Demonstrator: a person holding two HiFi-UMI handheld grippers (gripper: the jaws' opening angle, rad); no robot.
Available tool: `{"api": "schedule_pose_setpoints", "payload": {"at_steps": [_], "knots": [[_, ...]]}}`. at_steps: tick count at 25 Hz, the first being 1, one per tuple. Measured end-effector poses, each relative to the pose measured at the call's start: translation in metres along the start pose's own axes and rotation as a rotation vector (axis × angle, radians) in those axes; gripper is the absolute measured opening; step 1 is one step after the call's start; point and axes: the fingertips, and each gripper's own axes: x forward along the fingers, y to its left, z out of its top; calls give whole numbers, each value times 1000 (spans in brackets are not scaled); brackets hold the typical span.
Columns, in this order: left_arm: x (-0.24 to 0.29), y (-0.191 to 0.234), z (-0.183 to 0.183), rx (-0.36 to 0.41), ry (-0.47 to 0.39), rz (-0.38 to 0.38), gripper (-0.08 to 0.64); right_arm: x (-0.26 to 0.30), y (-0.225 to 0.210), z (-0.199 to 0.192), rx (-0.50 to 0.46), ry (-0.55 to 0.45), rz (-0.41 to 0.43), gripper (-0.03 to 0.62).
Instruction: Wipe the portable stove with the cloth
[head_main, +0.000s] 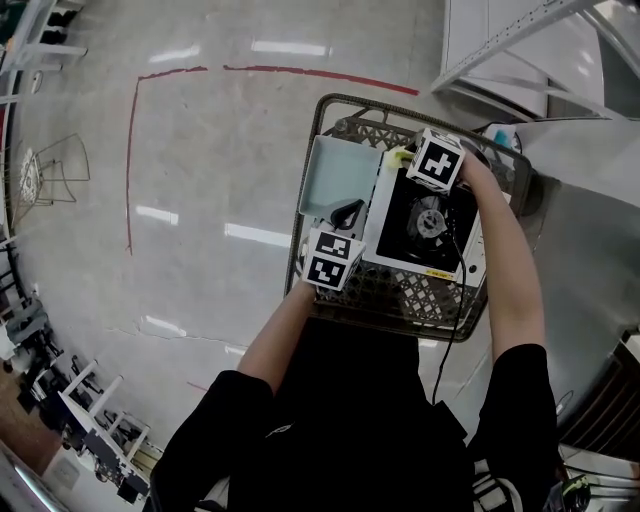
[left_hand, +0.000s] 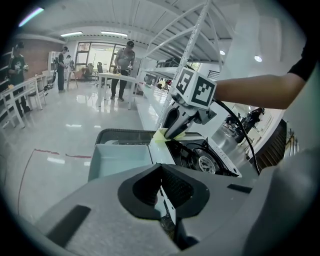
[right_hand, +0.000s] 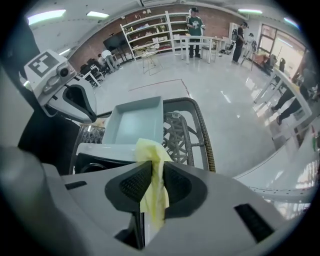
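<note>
Right gripper: fingers a narrow gap apart, pinching the yellow cloth at the upper-left corner of the stove, centre-right in the head view. Left gripper: fingers nearly together, clamping the stove's white left edge. Wire cart holds the stove and a pale-blue tray, side by side.

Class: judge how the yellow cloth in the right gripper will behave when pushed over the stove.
Probably floppy: the cloth crumples and droops between the right gripper's pads. Likely light and thin, so it may bunch rather than slide flat on the stove.
</note>
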Motion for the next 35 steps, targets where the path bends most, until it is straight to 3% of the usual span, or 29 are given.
{"api": "schedule_pose_setpoints", "payload": {"at_steps": [5, 8, 13, 16, 20, 29, 35], "knots": [[-3, 6, -5, -5, -12, -7, 15, 2, 4, 22, -11, -21, -62, 72], [-6, 10, -7, -17, -1, -13, 15, 2, 4, 26, 31, -29, -124, 72], [-9, 19, -9, -34, -2, -21, 15, 6, 4, 39, 110, -51, -300, 74], [-11, 22, -12, -43, -1, -23, 15, 12, 11, 41, 86, -29, -406, 80], [-13, 28, -15, -43, 2, -22, 15, 20, 25, 43, 115, -52, -461, 114], [-19, 35, -25, -47, 11, -22, 15, 17, 40, 38, 179, -65, -583, 109], [-26, 34, -28, -45, 12, -23, 15, 15, 55, 37, 225, -86, -578, 87]]}}
